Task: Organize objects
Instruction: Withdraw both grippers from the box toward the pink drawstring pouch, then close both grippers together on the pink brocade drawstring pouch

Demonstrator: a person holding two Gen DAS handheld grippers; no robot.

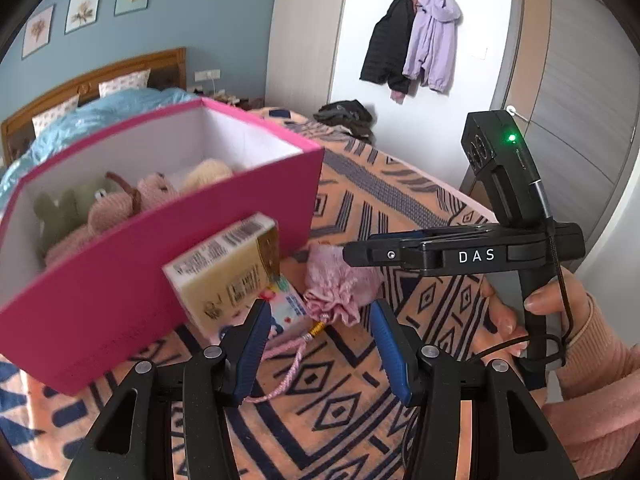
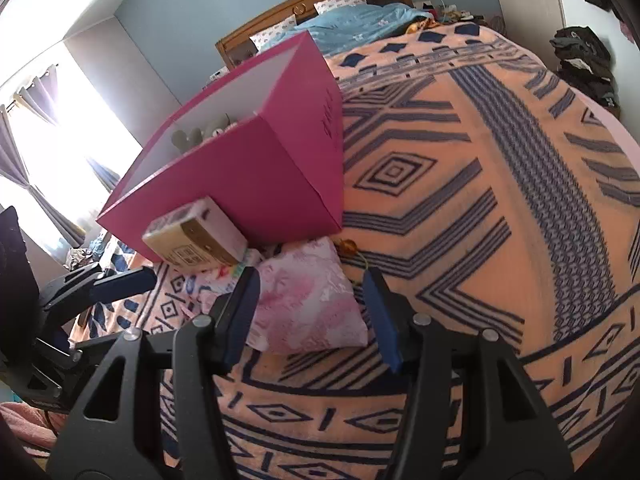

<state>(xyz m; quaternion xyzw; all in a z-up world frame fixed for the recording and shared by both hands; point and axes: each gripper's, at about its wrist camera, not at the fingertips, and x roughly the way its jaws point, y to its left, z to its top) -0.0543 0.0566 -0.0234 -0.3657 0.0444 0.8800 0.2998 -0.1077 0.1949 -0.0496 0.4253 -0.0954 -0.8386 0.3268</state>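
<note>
Right gripper (image 2: 310,316) jaws apart, nothing clamped; the pink drawstring pouch (image 2: 308,300) lies on the patterned blanket (image 2: 460,208) between its fingers, pads not pressing. Left gripper (image 1: 316,344) likewise released, empty, hanging over the pouch's cord (image 1: 288,364) and a small printed carton (image 1: 286,308). Pouch judged light, soft, satin-slick: pinch mid-body or at the gathered neck, not the cord. Just beyond, a beige carton (image 1: 224,268) leans against the pink box (image 1: 132,280); stiff, light, take by opposite flat faces. Box holds plush toys (image 1: 120,208).
</note>
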